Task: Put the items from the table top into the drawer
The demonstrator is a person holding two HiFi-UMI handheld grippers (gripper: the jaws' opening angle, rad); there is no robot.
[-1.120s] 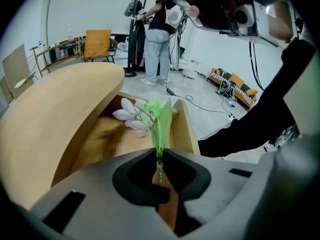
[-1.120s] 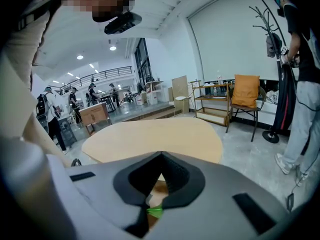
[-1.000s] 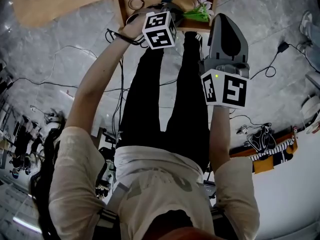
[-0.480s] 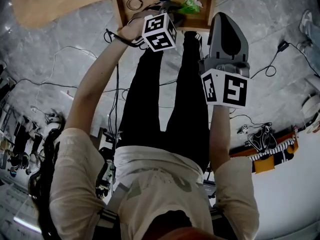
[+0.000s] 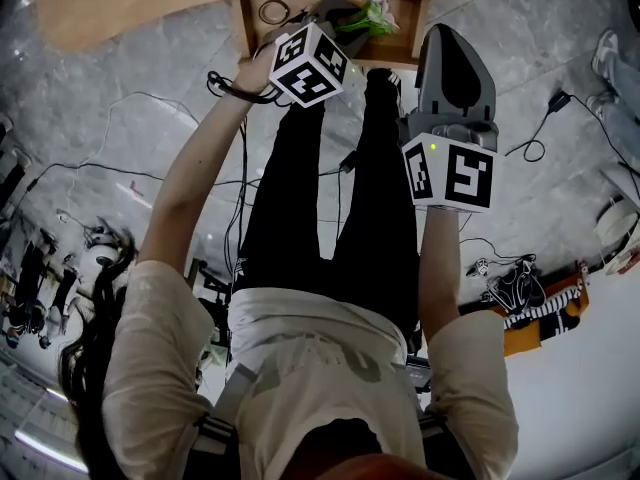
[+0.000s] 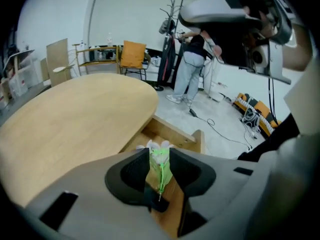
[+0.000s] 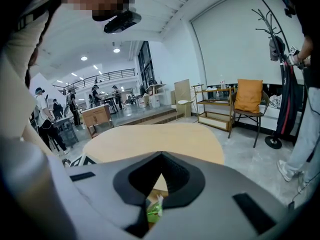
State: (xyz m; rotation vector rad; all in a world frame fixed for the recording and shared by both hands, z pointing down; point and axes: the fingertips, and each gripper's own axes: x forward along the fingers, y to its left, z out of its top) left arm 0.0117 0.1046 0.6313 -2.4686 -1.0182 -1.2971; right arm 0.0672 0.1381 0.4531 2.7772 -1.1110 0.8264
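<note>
Far left, above the open drawer under the table edge: reaching out with the left gripper, tilted steeply down, having just been opening its jaws part-way. Flower visible in the gap, seemingly unpressed, down in the drawer. Probably a drop-off step; next, withdrawing and checking the table for more. Rightward, holding the right gripper at a shallower tilt, jaws together, empty.

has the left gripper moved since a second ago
Yes: left gripper rose toward the camera and edged left along the drawer front; jaws just opened, flower between them, ungripped.
</note>
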